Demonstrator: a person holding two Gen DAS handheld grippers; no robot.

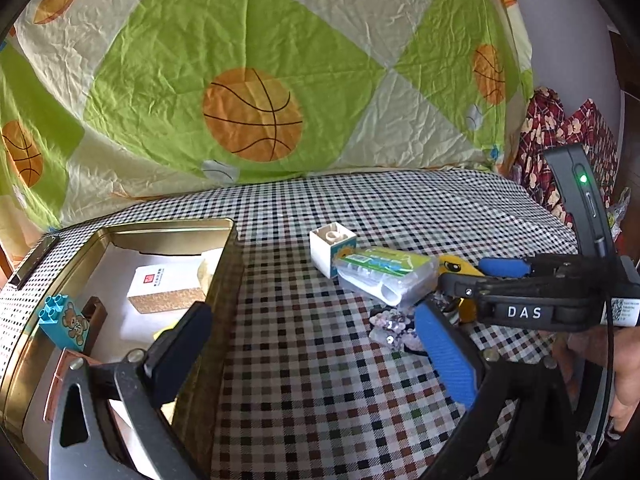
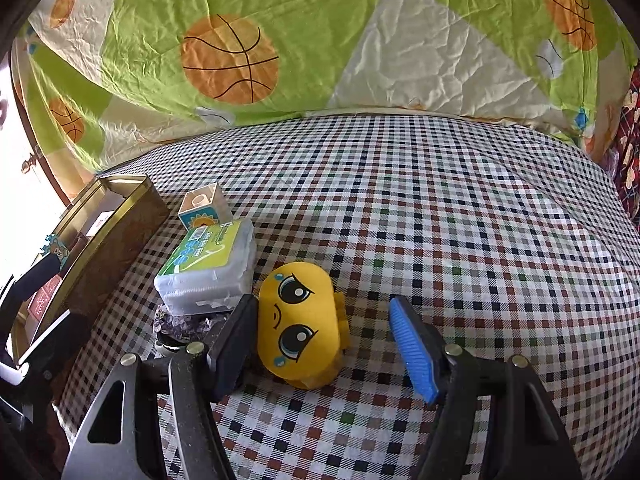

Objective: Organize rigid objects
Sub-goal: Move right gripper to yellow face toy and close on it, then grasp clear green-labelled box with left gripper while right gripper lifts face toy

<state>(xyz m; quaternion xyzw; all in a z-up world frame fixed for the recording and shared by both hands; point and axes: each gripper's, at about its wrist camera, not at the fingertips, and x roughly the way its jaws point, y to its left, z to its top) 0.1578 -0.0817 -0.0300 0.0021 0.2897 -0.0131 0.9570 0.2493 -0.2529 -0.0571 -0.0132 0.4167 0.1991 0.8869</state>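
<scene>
A yellow toy with a cartoon face (image 2: 300,320) lies on the chequered cloth between the fingers of my right gripper (image 2: 322,304). The black finger (image 2: 236,344) is against the toy's side, while the blue pad (image 2: 412,352) stands a gap away, so the jaws are open. To the toy's left are a clear plastic box with a green label (image 2: 208,268), a white sunflower cube (image 2: 202,208) and a purple glittery piece (image 2: 184,324). My left gripper (image 1: 312,308) is open and empty, its black finger (image 1: 180,340) over the gold tin (image 1: 224,280).
The tin holds a white and gold box (image 1: 160,288), and a blue bear block (image 1: 64,320) sits at its near rim. A basketball-print quilt (image 1: 252,116) rises behind the table. Red patterned cloth (image 1: 560,136) lies at the right, and a person's hand (image 1: 624,360) holds the right gripper.
</scene>
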